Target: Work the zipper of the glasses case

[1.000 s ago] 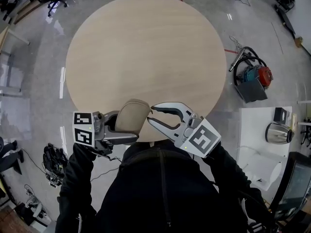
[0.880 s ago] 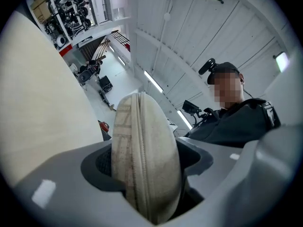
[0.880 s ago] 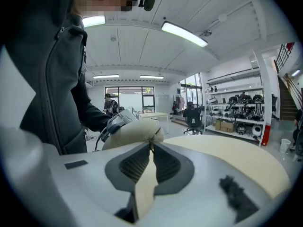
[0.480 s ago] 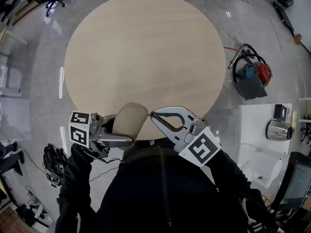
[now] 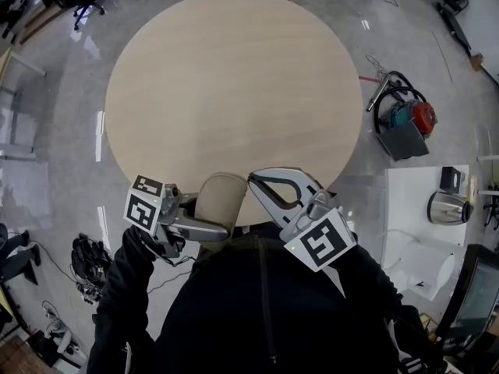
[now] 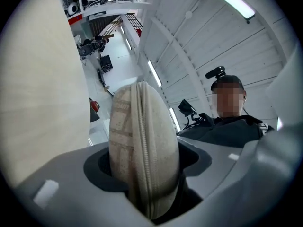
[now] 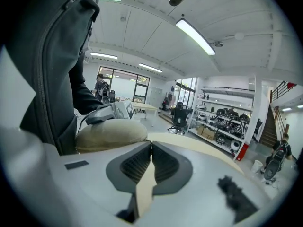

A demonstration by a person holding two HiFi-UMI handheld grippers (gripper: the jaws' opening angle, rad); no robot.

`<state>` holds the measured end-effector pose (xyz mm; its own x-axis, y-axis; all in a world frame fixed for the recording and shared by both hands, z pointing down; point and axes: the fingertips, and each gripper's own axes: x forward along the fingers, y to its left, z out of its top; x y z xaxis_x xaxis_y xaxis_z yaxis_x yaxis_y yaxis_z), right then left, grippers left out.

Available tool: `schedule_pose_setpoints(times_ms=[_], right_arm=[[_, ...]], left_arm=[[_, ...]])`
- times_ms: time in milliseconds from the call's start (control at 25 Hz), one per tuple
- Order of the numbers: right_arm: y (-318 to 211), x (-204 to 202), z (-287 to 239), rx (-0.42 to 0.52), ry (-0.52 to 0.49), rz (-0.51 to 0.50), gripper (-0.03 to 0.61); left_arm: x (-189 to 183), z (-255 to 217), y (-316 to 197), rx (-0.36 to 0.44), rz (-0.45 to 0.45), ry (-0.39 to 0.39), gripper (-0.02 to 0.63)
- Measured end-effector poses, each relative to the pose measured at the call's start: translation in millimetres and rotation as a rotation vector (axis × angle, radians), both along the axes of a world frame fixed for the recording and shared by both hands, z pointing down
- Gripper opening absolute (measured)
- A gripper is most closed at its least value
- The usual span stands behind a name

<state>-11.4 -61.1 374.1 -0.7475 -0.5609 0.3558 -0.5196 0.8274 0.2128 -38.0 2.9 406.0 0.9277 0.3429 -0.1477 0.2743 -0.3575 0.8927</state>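
Observation:
The beige glasses case (image 5: 221, 197) is held over the near edge of the round wooden table (image 5: 234, 92). My left gripper (image 5: 209, 213) is shut on its lower part, and its jaws have just been closing tighter on the case. In the left gripper view the case (image 6: 144, 150) stands on end between the jaws, zipper seam facing the camera. My right gripper (image 5: 252, 180) is shut, its tips against the case's upper right corner. In the right gripper view the jaws (image 7: 151, 148) meet beside the case (image 7: 111, 134). No zipper pull shows between them.
My dark jacket fills the lower head view, close under both grippers. A vacuum cleaner (image 5: 405, 123) stands on the floor to the right. A kettle (image 5: 447, 207) sits on a white side table. Cables (image 5: 90, 259) lie on the floor to the left.
The right gripper's jaws went from open to shut at the case's upper right corner. The left gripper and the case shifted slightly right and rolled.

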Motion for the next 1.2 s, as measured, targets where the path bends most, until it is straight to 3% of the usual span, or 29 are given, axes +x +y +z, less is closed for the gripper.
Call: schedule_pose_setpoints(times_ms=[160, 520, 680, 800, 920, 1040, 1200], right_arm=[[-9, 6, 11, -0.066, 0.006, 0.023, 0.011], [-12, 15, 25, -0.088, 0.119, -0.097, 0.011], [-23, 14, 10, -0.075, 0.006, -0.036, 0.011], [-36, 18, -13, -0.115, -0.146, 0.077, 0.009], [-49, 32, -28, -0.151, -0.274, 0.189, 0.009], [-57, 44, -37, -0.149, -0.347, 0.264, 0.01], [-61, 48, -42, -0.104, -0.351, 0.335, 0.009]], left_arm=[[11, 8, 2, 0.007, 0.045, -0.033, 0.305], [26, 14, 10, -0.042, 0.13, -0.043, 0.305], [28, 9, -1, -0.008, 0.116, 0.001, 0.311], [21, -9, -26, -0.052, -0.004, 0.157, 0.314], [-1, -12, -64, -0.171, -0.25, 0.325, 0.319], [-13, 5, -87, -0.307, -0.491, 0.391, 0.336], [4, 0, -83, -0.438, -0.605, 0.434, 0.365]])
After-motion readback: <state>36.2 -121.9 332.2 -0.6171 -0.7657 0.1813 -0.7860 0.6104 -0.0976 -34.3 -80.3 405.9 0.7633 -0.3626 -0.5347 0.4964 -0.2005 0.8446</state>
